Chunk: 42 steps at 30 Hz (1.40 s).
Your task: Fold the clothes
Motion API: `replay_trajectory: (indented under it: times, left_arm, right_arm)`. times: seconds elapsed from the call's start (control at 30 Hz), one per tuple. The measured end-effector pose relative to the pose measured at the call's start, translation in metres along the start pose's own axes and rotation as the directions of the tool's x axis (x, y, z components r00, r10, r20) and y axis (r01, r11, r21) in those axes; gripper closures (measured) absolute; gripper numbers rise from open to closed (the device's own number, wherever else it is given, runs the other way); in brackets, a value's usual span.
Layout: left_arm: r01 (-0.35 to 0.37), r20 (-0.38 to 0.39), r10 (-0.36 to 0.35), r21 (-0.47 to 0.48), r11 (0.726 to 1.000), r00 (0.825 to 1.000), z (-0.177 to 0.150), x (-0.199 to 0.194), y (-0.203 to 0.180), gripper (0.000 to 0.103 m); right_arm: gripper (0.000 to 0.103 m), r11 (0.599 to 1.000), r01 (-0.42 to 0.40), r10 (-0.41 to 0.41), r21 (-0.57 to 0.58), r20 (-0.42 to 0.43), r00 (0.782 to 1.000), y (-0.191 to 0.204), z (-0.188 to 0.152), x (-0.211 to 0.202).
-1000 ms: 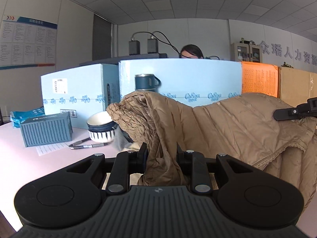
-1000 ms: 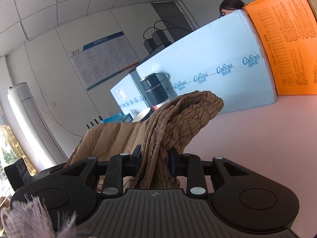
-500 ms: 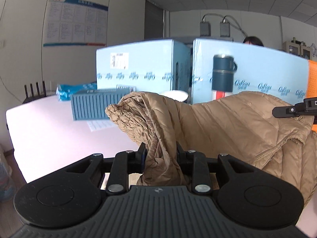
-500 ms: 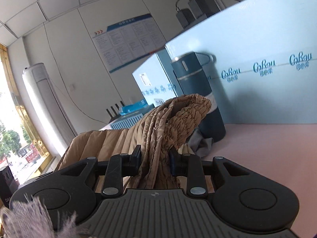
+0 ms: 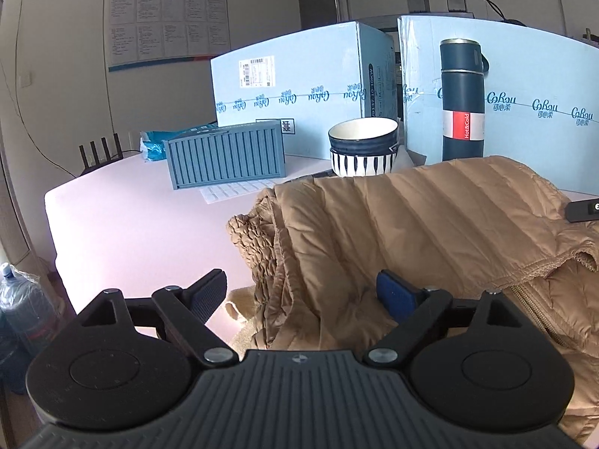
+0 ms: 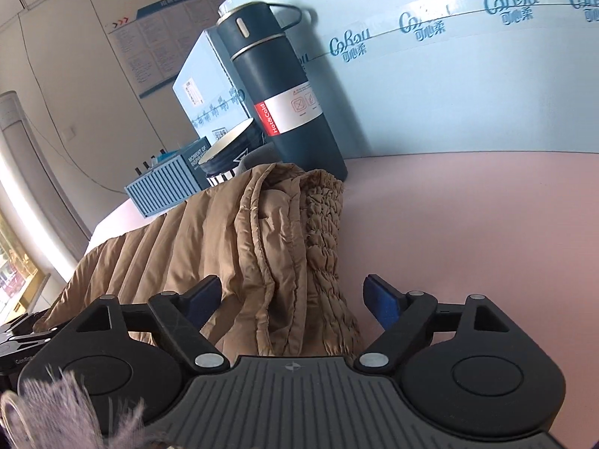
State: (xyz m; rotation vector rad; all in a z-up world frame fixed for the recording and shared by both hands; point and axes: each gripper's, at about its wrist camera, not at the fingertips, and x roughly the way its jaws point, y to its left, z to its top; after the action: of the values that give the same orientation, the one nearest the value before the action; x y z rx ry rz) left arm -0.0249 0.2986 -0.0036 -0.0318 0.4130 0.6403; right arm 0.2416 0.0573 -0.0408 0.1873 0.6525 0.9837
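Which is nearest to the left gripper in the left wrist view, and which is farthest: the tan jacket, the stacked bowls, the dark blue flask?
1. tan jacket: between the opening jaws of the left gripper, not pinched.
2. stacked bowls: behind the jacket, near the middle.
3. dark blue flask: behind the jacket on the right, upright against the blue box; slightly beyond the bowls.
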Motion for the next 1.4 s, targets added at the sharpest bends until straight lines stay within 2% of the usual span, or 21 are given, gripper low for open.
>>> replay_trajectory:
  times: [0.1,0.23,0.33,0.5,0.57,0.7,0.77,0.9,1.1,1.4]
  left_arm:
    - [-0.056,0.062,0.056,-0.015,0.998,0.996,0.002,-0.03,-0.008,0.016]
    - [-0.095,0.113,0.101,-0.052,0.994,0.988,-0.002,-0.07,-0.023,0.008]
    - [-0.111,0.103,0.117,-0.063,0.992,0.988,-0.012,-0.091,-0.04,0.008]
    - [-0.128,0.009,0.129,-0.085,0.988,0.992,-0.034,-0.106,-0.066,0.008]
    - [-0.15,-0.023,0.149,-0.098,0.984,0.989,-0.041,-0.109,-0.074,0.008]
    - [-0.183,-0.071,0.174,-0.148,0.972,0.982,-0.05,-0.117,-0.083,0.008]
    - [-0.193,-0.084,0.181,-0.167,0.967,0.98,-0.055,-0.122,-0.085,0.008]
    - [-0.227,-0.094,0.214,-0.163,0.96,0.972,-0.059,-0.127,-0.092,0.008]
    - [-0.23,-0.091,0.219,-0.137,0.964,0.972,-0.062,-0.13,-0.104,0.008]
    - [-0.22,-0.084,0.211,-0.125,0.967,0.974,-0.069,-0.133,-0.118,0.008]
  right_arm:
    - [0.016,1.0,0.001,-0.001,0.005,0.043,0.999,0.0,-0.01,-0.031]
    - [0.008,0.999,0.012,-0.01,-0.046,0.048,0.999,0.011,-0.027,-0.071]
    - [0.0,0.993,0.028,-0.026,-0.111,0.022,0.999,0.026,-0.045,-0.098]
    - [0.0,0.977,0.031,-0.032,-0.212,0.0,0.999,0.047,-0.074,-0.125]
    - [0.0,0.974,0.027,-0.027,-0.224,0.005,1.0,0.05,-0.08,-0.129]
    - [0.0,0.962,0.084,-0.074,-0.26,0.047,0.996,0.06,-0.084,-0.135]
    - [0.0,0.958,0.081,-0.07,-0.277,0.049,0.996,0.064,-0.087,-0.137]
    - [0.0,0.947,0.059,-0.052,-0.314,0.033,0.998,0.075,-0.094,-0.138]
    - [0.0,0.911,0.056,-0.052,-0.408,0.019,0.998,0.092,-0.104,-0.135]
    - [0.0,0.921,0.069,-0.069,-0.383,0.012,0.998,0.087,-0.103,-0.133]
